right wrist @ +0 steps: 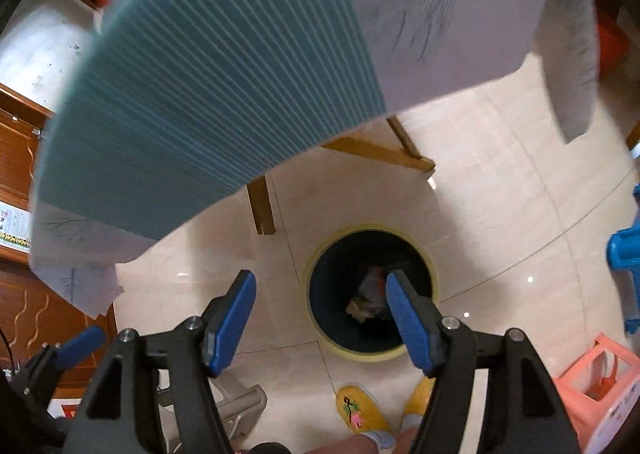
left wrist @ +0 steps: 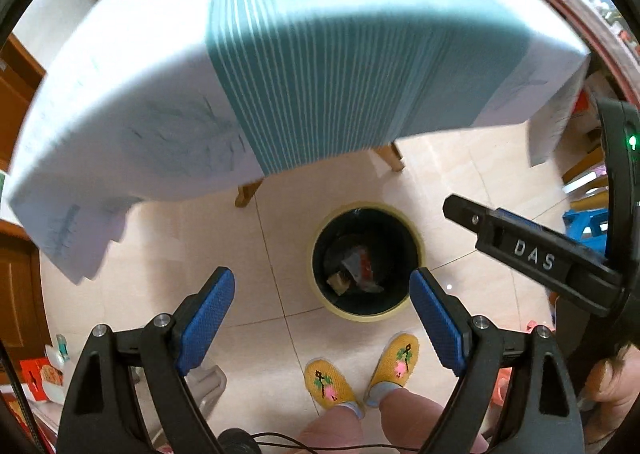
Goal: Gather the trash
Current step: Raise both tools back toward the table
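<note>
**Both tongs empty above the trash bin**

The left tongs (left wrist: 322, 312) hang wide open with nothing between the blue pads. Below them, on the tiled floor (left wrist: 192, 254), stands the yellow-rimmed trash bin (left wrist: 366, 314), crumpled wrappers (left wrist: 356, 266) lying at its bottom. The right tongs (right wrist: 320, 322) are parted too, gripping nothing. Ahead, the counter (left wrist: 304, 66) with its teal-striped cloth overhangs wooden legs (right wrist: 262, 206). Yellow embroidered slippers (left wrist: 328, 384) stand just beside the bin; a pink stool (right wrist: 592, 378) sits at right.
</note>
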`<state>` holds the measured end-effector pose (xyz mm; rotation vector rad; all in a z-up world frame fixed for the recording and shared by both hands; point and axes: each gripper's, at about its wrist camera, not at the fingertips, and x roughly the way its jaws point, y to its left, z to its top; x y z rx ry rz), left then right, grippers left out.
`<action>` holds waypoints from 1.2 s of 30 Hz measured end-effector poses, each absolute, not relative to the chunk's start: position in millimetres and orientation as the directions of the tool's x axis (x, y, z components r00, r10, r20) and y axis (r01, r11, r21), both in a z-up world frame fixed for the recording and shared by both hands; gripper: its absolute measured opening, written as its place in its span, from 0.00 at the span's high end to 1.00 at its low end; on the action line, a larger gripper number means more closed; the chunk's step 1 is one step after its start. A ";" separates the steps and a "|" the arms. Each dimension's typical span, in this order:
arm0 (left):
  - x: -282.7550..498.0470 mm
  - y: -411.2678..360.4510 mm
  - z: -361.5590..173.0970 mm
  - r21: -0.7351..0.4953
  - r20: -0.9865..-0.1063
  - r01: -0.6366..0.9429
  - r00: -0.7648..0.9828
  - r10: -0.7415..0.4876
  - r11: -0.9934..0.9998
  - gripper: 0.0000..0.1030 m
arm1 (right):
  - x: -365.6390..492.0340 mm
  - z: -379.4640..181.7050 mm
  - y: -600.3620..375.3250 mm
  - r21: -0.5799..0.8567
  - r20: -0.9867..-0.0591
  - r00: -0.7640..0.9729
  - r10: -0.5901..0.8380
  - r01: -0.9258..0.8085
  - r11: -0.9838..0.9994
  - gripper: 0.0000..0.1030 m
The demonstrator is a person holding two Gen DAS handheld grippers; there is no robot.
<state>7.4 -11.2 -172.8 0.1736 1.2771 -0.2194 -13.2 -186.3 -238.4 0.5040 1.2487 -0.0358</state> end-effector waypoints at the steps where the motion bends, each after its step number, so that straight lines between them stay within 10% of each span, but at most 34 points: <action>1: 5.7 -10.7 -159.9 0.005 -0.956 0.264 0.284 -0.072 0.964 0.15 | -17.7 -224.3 -186.2 0.346 -0.909 0.339 0.241 0.295 0.891 0.34; 19: -8.9 18.7 11.6 -0.073 -0.852 0.318 0.474 -0.225 0.945 0.13 | -61.0 -27.3 -154.4 0.269 -0.868 0.476 0.141 0.213 0.939 0.34; 36: 3.4 27.5 55.6 -0.111 -0.788 0.326 0.547 -0.283 0.939 0.11 | -48.0 26.1 -146.2 0.199 -0.833 0.549 0.068 0.182 0.963 0.34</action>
